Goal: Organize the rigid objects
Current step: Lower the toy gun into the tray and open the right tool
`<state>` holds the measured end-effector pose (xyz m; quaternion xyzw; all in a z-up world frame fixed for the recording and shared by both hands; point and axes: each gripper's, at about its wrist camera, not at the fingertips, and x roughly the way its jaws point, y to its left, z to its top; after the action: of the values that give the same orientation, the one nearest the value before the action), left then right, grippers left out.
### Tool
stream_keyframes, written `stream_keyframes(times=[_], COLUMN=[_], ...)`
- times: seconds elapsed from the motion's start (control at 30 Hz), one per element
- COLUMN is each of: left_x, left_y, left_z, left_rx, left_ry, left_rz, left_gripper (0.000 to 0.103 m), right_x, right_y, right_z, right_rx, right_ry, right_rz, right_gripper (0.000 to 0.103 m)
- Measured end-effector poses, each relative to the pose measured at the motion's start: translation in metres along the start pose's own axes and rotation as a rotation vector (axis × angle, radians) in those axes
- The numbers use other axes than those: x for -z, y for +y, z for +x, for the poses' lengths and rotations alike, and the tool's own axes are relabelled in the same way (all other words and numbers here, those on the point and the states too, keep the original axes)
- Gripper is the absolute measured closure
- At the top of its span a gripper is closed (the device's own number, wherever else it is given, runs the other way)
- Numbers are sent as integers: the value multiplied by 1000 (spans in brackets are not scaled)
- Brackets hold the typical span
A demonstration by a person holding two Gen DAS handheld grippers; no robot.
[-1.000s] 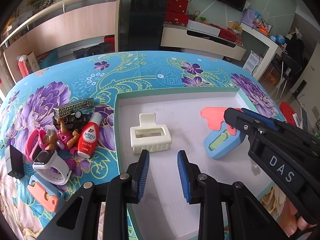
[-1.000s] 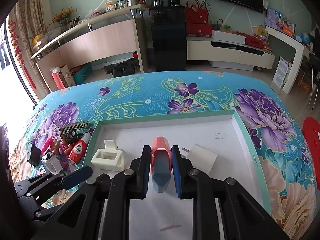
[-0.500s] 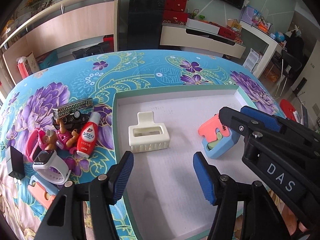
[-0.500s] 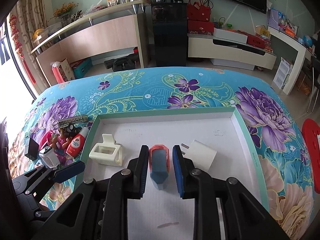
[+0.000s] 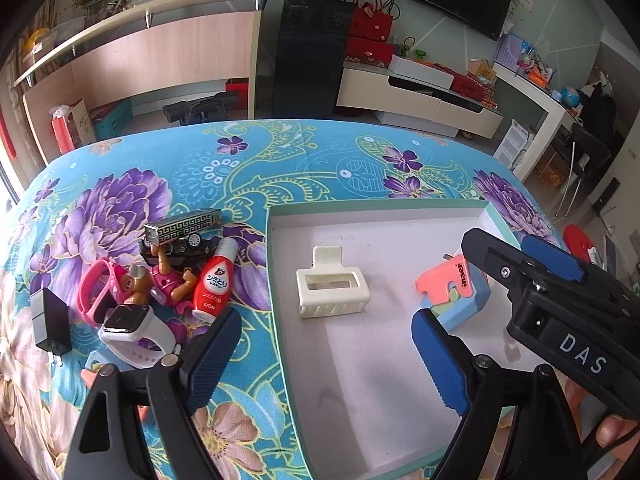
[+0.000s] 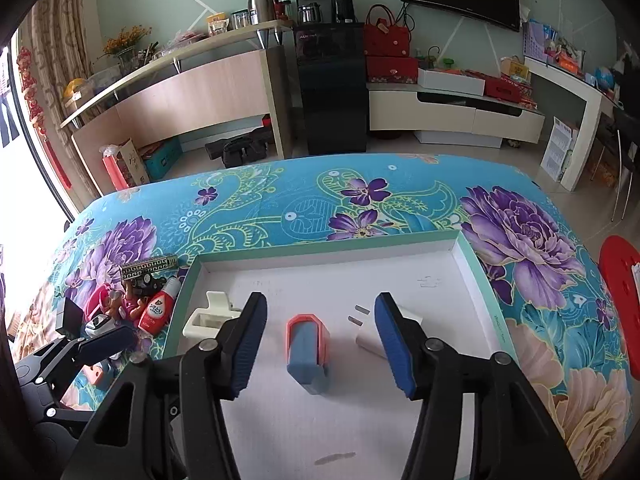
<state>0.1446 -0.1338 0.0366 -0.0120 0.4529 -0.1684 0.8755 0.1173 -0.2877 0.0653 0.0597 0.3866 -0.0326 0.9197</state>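
White-floored tray [image 6: 472, 268] lay on the floral worktop [image 6: 280, 200] as collecting bin. Right gripper [image 6: 320, 344] fingers were opening, clear of the blue-and-coral cutter [image 6: 306, 346] resting inside. Left gripper [image 5: 324, 356] was opening, empty; loose items [image 5: 160, 280] waited outside.

Both wrist views are bright and evenly lit by daylight, which pours in from a window [image 6: 24, 208] at the left edge of the right wrist view and blows out to pure white there. Shadows under things in the white tray [image 6: 460, 280] are soft and faint. Fisheye distortion bends the room's straight lines, dark vignetting rings the corners, and focus stays sharp throughout.
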Motion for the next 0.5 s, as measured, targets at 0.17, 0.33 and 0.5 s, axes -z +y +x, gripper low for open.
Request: stream_keyframes(times=[0.17,0.33,0.5], left_x=[-3,-4,-3], left_y=[15,35,67], left_z=[-8,-11,-19], left_rx=[-25,-55,-127], left_ry=[-20,-26,-44], left_rz=[-32,-78,-141], left_gripper=[6,6,6], right_x=[-1,-1,-1], right_y=[1,-1,-2], right_z=[0,0,1], right_rx=[-5,2,-2], right_ry=[-6,-8,-5], right_rz=[-2,10,21], right_gripper=[24,25,25])
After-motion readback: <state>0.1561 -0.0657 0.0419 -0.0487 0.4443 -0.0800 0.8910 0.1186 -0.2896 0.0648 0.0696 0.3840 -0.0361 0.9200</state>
